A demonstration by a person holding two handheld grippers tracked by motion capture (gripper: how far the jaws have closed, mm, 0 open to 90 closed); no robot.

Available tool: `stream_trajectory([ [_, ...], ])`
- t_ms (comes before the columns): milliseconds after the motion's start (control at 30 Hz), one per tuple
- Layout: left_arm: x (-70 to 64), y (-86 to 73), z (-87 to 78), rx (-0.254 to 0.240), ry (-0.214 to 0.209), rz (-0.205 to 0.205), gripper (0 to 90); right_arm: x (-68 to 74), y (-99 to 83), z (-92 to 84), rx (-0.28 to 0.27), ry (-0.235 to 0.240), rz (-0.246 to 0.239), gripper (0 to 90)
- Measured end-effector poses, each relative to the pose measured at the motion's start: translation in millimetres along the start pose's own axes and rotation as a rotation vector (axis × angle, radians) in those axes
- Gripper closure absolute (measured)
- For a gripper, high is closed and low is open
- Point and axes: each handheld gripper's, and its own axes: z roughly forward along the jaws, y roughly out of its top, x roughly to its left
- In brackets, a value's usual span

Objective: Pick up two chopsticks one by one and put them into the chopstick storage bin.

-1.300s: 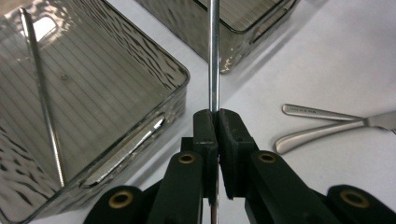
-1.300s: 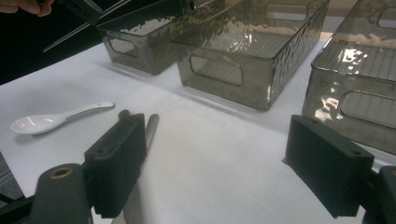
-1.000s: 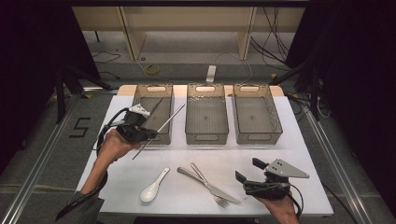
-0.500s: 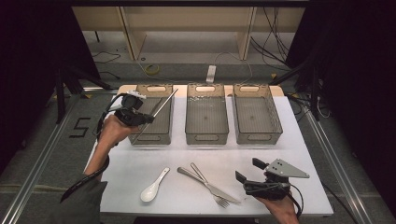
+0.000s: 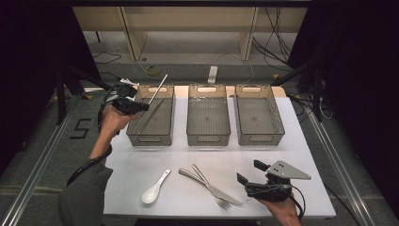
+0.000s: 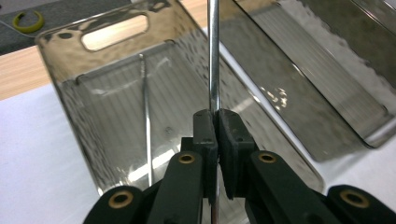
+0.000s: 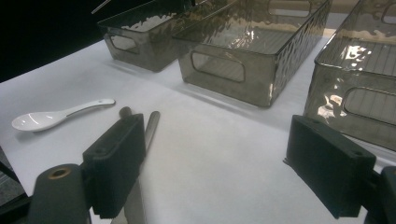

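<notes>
Left tongs [image 6: 215,122] clenched on thin metal chopstick [image 5: 158,88], held above left smoky translucent plastic bin [image 5: 162,137] at 10 o'clock on white surface [image 5: 188,160]. Second chopstick [image 6: 146,126] lies inside it. Middle bin [image 5: 208,136], right bin [image 5: 259,135] at 12–1 o'clock. Right tongs [image 7: 212,163] released at 5 o'clock.

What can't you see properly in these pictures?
- Metal stick: its top is cut off by the left gripper view's upper edge, its lower part hidden between the left gripper pads.
- Knife: mostly hidden behind a right gripper jaw.
- Fork prongs: too small in the high view.
</notes>
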Motion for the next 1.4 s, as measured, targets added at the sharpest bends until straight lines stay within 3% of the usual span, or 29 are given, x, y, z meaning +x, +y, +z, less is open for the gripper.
stream_trajectory([
  [333,11.7,-6.7,12.2,-0.009,0.03,-0.034,85.3,0.3,0.0,0.4,0.0,0.001,-0.002,21.2],
  [867,7.2,-15.8,29.8,0.018,0.067,0.014,85.2,0.5,0.1,0.0,-0.001,0.001,-0.006,21.3],
  [1267,9.7,-20.8,38.3,0.03,0.063,0.005,84.0,0.5,-0.1,-0.1,-0.001,0.002,-0.005,21.6],
  [1300,9.8,-21.2,39.3,0.029,0.066,0.003,83.5,0.6,-0.1,-0.1,-0.001,0.001,-0.006,21.7],
  [1400,10.5,-21.3,40.1,0.029,0.05,-0.009,70.4,0.4,-0.1,-0.2,-0.001,0.001,-0.006,21.7],
])
